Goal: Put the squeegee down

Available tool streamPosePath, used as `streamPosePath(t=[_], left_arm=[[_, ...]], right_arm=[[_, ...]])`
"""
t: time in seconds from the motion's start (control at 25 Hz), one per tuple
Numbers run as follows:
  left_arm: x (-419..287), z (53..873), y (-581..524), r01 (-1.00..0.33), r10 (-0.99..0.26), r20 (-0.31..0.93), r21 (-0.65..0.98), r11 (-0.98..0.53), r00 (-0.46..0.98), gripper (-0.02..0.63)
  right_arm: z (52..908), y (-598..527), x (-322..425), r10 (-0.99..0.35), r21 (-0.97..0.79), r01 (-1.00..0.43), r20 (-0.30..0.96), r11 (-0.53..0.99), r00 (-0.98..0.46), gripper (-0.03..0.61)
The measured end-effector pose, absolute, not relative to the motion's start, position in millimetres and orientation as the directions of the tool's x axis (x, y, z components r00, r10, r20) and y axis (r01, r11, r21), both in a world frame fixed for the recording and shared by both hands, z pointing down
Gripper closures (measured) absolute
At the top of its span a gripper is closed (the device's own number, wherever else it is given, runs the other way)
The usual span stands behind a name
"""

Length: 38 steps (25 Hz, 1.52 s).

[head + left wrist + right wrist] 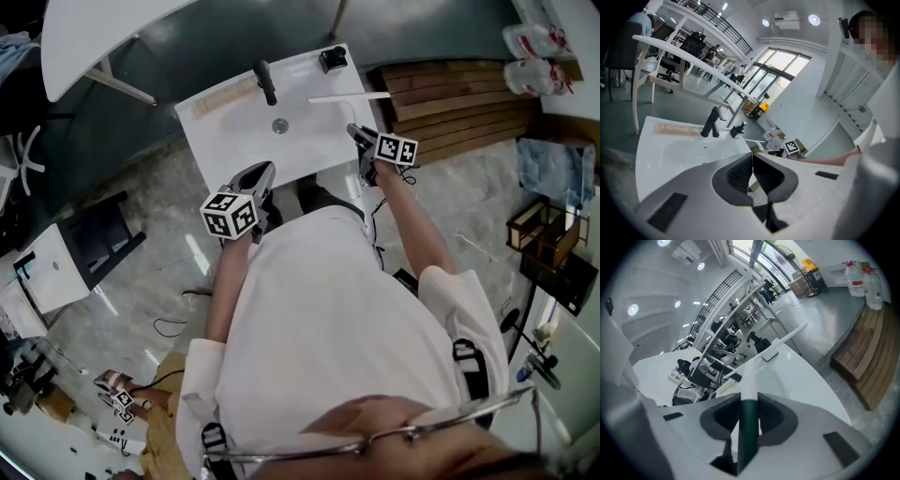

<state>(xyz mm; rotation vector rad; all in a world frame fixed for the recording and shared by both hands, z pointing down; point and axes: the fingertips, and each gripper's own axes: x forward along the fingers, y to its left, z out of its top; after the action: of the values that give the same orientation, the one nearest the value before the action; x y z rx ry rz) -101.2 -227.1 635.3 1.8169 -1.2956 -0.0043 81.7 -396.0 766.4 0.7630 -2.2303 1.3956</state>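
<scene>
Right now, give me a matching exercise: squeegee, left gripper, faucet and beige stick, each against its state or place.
1 squeegee
2 left gripper
3 faucet
4 beige stick

A jaws together, nothing between them
B lies flat beside the faucet
C clamped in the right gripper
D stands upright, black

Pairs: 1-C, 2-A, 3-D, 4-B

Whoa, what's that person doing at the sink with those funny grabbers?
A person stands at a white sink with a gripper in each hand. The right gripper has its fingers shut on the squeegee, holding it by the dark handle, and the blade reaches out over the sink's far side. It hasn't been put down yet. The left gripper is shut and empty, by the sink's near edge.
</scene>
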Motion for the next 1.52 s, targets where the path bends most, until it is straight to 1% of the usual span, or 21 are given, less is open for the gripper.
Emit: streamPosePath(t=[0.44, 0.8, 1.08, 1.32, 1.4, 1.52], left_arm=[[-99, 654, -216, -0.767, -0.774, 0.513, 0.64, 0.057, 0.371, 0.607], [-99, 661, -212, -0.766, -0.775, 0.539, 0.633, 0.115, 0.329, 0.607], [-91, 666, -216, -0.765, -0.77, 0.553, 0.63, 0.135, 0.319, 0.608], [-91, 667, -216, -0.763, -0.768, 0.562, 0.628, 0.154, 0.308, 0.607], [-106, 669, -216, -0.762, -0.766, 0.566, 0.628, 0.161, 0.305, 0.607], [-107, 670, -219, -0.762, -0.766, 0.568, 0.626, 0.167, 0.3, 0.608]], right_arm=[[831, -440, 90, -0.159, -0.61, -0.698, 0.699, 0.377, -0.697, 0.48], [856, -458, 85, -0.129, -0.576, -0.716, 0.737, 0.395, -0.664, 0.48], [870, -467, 91, -0.136, -0.537, -0.743, 0.767, 0.398, -0.627, 0.477], [880, -470, 92, -0.148, -0.434, -0.775, 0.823, 0.459, -0.548, 0.477], [885, -471, 79, -0.148, -0.408, -0.78, 0.837, 0.474, -0.527, 0.47], [885, -472, 77, -0.149, -0.395, -0.773, 0.838, 0.497, -0.525, 0.426]])
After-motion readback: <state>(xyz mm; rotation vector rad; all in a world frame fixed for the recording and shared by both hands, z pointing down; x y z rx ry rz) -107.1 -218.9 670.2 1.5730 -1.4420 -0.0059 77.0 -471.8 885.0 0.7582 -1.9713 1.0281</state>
